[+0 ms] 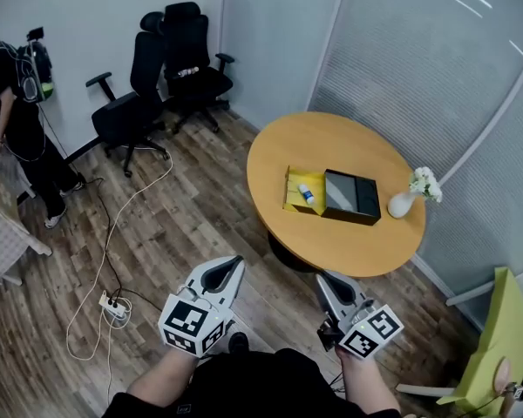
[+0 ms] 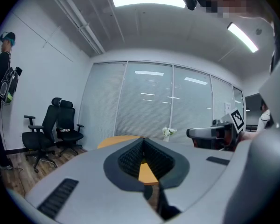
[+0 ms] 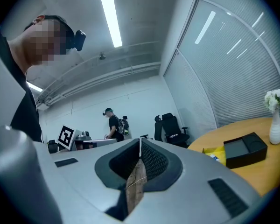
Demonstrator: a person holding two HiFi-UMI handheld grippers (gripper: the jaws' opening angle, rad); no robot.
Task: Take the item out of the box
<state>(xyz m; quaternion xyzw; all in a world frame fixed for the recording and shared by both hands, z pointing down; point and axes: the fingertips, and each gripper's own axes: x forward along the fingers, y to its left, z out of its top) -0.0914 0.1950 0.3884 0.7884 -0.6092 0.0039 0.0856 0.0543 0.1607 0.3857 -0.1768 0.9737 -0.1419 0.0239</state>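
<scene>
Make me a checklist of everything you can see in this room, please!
Surface: round wooden table.
Job's things: black box; right beside it, a yellow tray with a small bottle lying in it.
Clutter: white vase of flowers at the table's edge.
Grippers: left gripper and right gripper both shut, empty, short of the table.
Cables: white cable and power strip on the floor.
Surroundings: two black chairs, a standing person, window blinds.

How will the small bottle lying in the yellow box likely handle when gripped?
The small bottle looks little and probably light. It lies on its side and seems rounded, so it may roll inside the yellow box if nudged. Its smooth-looking surface might slip between jaws.
</scene>
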